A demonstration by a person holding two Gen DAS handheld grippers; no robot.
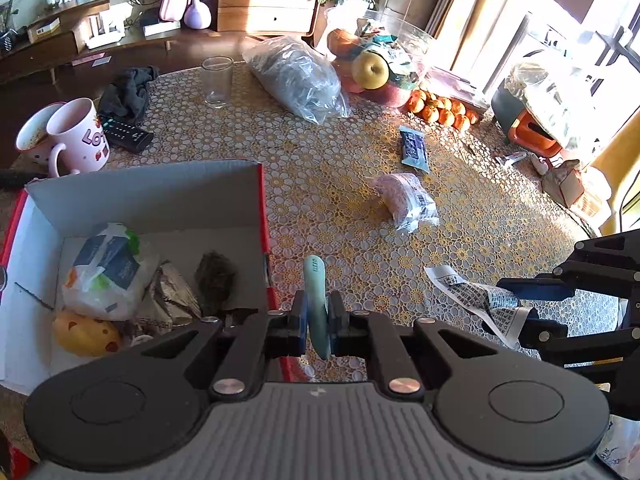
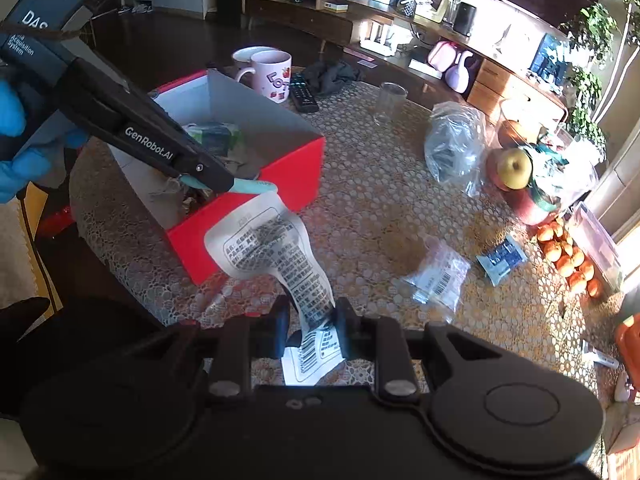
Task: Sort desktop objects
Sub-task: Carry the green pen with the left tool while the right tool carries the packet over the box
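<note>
My left gripper (image 1: 317,316) is shut on a slim teal packet (image 1: 316,300) and hangs just right of the red box's wall (image 1: 264,216). In the right wrist view the same left gripper (image 2: 224,184) shows with the teal packet (image 2: 260,186) over the red box's (image 2: 248,216) near corner. My right gripper (image 2: 312,320) is shut on a white printed wrapper (image 2: 276,248) that stands up from its jaws. That right gripper (image 1: 516,312) and the wrapper (image 1: 476,300) show at the right of the left wrist view. The box holds several wrappers and a yellow toy (image 1: 84,334).
On the lace-covered table lie a pink packet (image 1: 406,200), a blue packet (image 1: 414,148), a grey plastic bag (image 1: 296,76), a glass (image 1: 217,80), two mugs (image 1: 76,136), a remote (image 1: 124,132), a dark cloth (image 1: 128,92), a fruit bowl (image 1: 376,68) and tangerines (image 1: 440,110). A blue-gloved hand (image 2: 16,140) holds the left gripper.
</note>
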